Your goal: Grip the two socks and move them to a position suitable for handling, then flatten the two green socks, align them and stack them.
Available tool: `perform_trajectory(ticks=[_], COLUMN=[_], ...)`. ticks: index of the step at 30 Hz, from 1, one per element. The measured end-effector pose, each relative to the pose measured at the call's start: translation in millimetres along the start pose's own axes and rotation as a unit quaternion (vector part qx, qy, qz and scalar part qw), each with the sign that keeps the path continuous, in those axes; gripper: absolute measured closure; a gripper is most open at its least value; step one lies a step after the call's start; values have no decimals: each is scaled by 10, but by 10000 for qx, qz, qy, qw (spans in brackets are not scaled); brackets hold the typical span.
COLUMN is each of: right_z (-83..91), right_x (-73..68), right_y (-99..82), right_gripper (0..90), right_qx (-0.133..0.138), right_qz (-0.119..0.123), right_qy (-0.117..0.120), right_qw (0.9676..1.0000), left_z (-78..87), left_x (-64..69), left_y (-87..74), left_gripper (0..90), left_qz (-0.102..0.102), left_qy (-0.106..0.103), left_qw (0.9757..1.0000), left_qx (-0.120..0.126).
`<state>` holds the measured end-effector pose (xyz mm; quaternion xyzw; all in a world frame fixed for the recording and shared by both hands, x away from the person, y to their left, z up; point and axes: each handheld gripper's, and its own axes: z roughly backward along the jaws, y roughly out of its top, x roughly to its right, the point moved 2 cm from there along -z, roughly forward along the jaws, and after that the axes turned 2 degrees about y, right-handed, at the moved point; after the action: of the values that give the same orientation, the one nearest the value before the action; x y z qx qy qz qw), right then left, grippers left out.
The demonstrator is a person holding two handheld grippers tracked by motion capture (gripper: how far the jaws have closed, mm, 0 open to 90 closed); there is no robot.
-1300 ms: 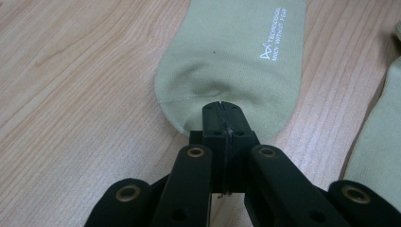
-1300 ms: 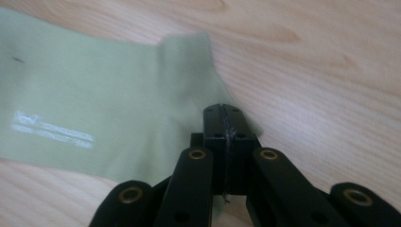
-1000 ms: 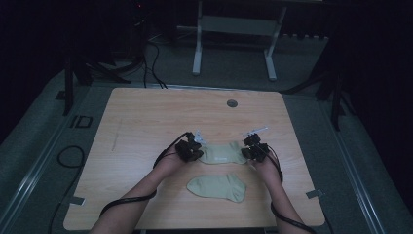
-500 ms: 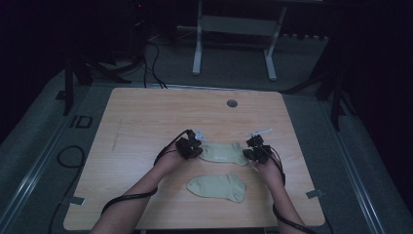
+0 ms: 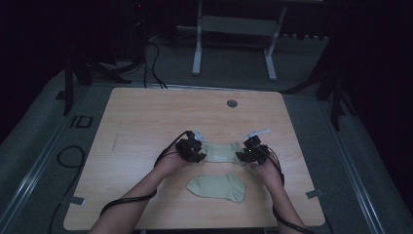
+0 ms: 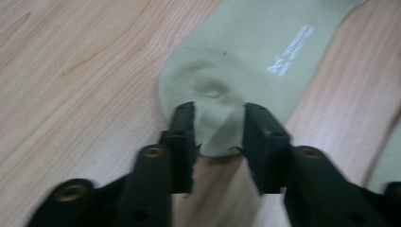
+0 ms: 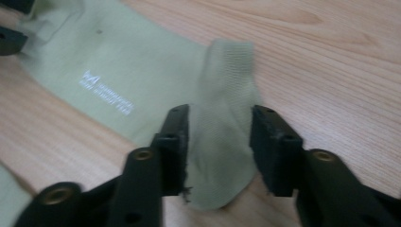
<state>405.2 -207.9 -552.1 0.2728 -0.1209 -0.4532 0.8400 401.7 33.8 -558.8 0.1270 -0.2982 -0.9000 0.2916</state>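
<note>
Between the left gripper (image 6: 217,127)'s black fingers (image 6: 182,137) lies the rounded toe end of a flat, pale olive-green knitted sock (image 6: 246,61), puckered into a small ridge. The jaws have just been opening and stand spread, the cloth between them but loose; motion blur makes it hard to tell whether a pad brushes it. The lower part of both fingers is cut off by the frame edge.

The right gripper (image 7: 217,142) has also just been opening: its black fingers (image 7: 172,142) stand apart on either side of the sock's ribbed cuff, which stands up in a soft fold between them and sags free. Beyond those fingers the sock stretches away toward the far gripper, a dark corner of which shows at the upper left edge of that view.

From above, the sock (image 5: 223,152) lies on the light wooden tabletop (image 5: 146,122), its long axis running straight from one pair of fingers to the other, toe at the left gripper (image 5: 196,151), cuff at the right gripper (image 5: 246,155). Small white printed lettering (image 7: 106,92), too blurred to read, shows in both gripper views but is lost in the dim high view. On the person's side of the fingers, a second pale green sock (image 5: 216,187) lies flat between the two forearms; the gripper views catch only slivers of it.
</note>
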Motion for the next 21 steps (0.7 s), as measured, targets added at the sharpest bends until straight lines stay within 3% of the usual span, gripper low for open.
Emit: perform_trajectory(ticks=[2,6,9,11,14,15,19,21], right_z=[26,112,202,254,309,396,444,461], right_x=[-60,-121,-145,-165,-211,-300,-362,-405], right_y=[2,6,-6,-20,-50,-138,-260,-414], right_gripper=[478,418,427,454,484,495,494,500], right_qx=[-20,77,107,174,210,209,166,52], right_qz=[60,28,-88,-132,17,193,300,357], right_qy=[-48,102,190,291,302,419,539,609], right_qw=[10000,9999,9997,9993,9993,9987,9980,9975], left_z=[66,223,332,351,396,452,482,480], left_x=[35,99,141,155,193,265,343,414], left_y=[-4,-51,-124,-143,-192,-289,-403,-485], left_gripper=[553,503,503,502,502,502,502,503], left_qz=[20,55,203,173,166,191,194,155], left_qy=[-34,-38,-107,-85,-109,-213,-302,-360], left_qw=[10000,10000,9997,9998,9998,9995,9992,9990], left_qx=[24,44,-34,-67,-76,-101,-164,-216])
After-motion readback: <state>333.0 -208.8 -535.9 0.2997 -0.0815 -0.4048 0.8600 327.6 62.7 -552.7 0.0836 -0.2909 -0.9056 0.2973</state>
